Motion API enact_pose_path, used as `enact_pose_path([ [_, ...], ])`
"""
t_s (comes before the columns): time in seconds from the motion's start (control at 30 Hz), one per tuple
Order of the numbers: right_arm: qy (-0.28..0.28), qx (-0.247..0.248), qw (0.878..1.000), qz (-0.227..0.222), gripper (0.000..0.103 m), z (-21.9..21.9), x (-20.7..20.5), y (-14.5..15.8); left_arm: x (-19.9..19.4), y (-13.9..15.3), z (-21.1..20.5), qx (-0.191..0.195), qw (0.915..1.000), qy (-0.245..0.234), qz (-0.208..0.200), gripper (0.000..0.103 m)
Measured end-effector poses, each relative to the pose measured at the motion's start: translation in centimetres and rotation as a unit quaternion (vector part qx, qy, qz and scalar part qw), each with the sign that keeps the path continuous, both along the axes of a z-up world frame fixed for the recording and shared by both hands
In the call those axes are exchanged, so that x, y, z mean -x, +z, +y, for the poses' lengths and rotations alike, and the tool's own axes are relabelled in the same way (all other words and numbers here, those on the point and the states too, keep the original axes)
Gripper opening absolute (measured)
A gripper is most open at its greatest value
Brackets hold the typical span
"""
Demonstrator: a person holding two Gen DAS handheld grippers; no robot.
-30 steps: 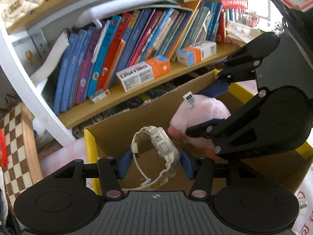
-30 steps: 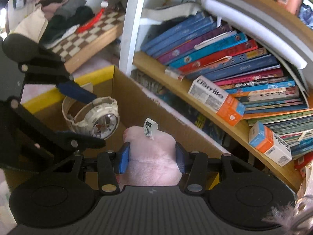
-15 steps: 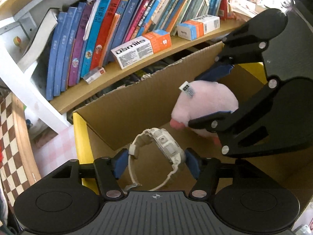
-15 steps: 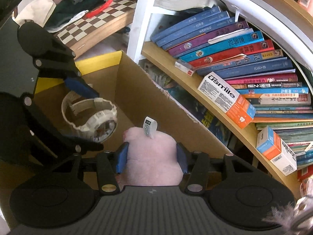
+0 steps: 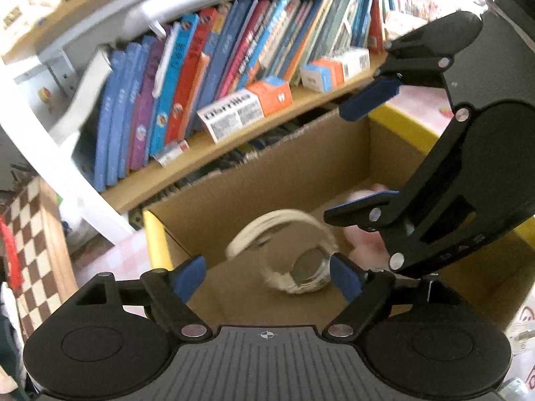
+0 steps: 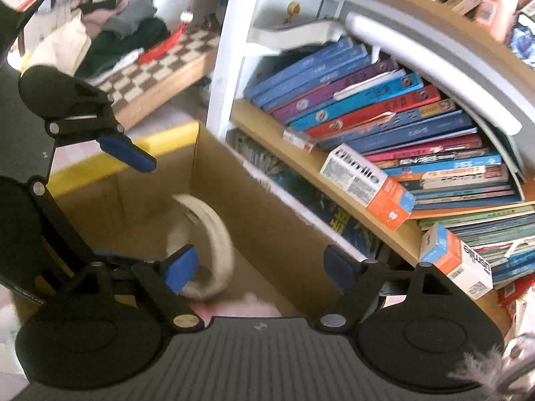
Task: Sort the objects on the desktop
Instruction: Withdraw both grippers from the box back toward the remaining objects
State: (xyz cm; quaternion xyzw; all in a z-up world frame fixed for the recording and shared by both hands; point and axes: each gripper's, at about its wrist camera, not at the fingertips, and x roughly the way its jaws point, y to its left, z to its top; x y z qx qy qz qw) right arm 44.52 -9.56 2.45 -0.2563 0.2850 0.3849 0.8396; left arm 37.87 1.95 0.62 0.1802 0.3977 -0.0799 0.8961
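My left gripper (image 5: 267, 275) is open over a cardboard box (image 5: 267, 173) with yellow edges. A white wristwatch (image 5: 294, 254) lies blurred inside the box, free of the pads. My right gripper (image 6: 260, 267) is open too; it shows in the left wrist view (image 5: 367, 147) at the right, above a pink plush toy (image 5: 364, 237) that lies in the box. In the right wrist view the watch (image 6: 207, 254) is in the box and the plush (image 6: 240, 307) is just below my fingers.
A bookshelf (image 5: 207, 147) full of books and toothpaste boxes (image 5: 244, 110) stands right behind the box. A checkered board (image 5: 26, 250) is at the left. Clothes (image 6: 117, 33) lie heaped on the board in the right wrist view.
Both grippers have opened. The watch has dropped from my left gripper into the box, and the pink plush has dropped from my right gripper into the box.
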Motion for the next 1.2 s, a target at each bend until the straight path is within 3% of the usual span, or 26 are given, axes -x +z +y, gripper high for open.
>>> enact_pose_path([
  [0.4,-0.036,-0.076,0.996,-0.015,0.094,-3.7,4.3,4.4,6.1,4.8,-0.2,0.029,0.9947,0.034,-0.092,0.090],
  [0.57,-0.041,-0.100,0.994,-0.017,0.094,-5.0,6.5,5.5,9.0,6.4,0.3,0.045,0.9904,0.056,-0.118,0.090],
  [0.87,-0.053,-0.130,0.990,-0.009,0.095,-6.4,9.4,6.0,13.1,7.2,1.2,0.091,0.9790,0.123,-0.135,0.091],
  [1.2,-0.098,-0.128,0.987,-0.008,0.095,-7.7,13.6,5.0,17.0,6.4,1.1,0.110,0.9762,0.128,-0.136,0.091],
])
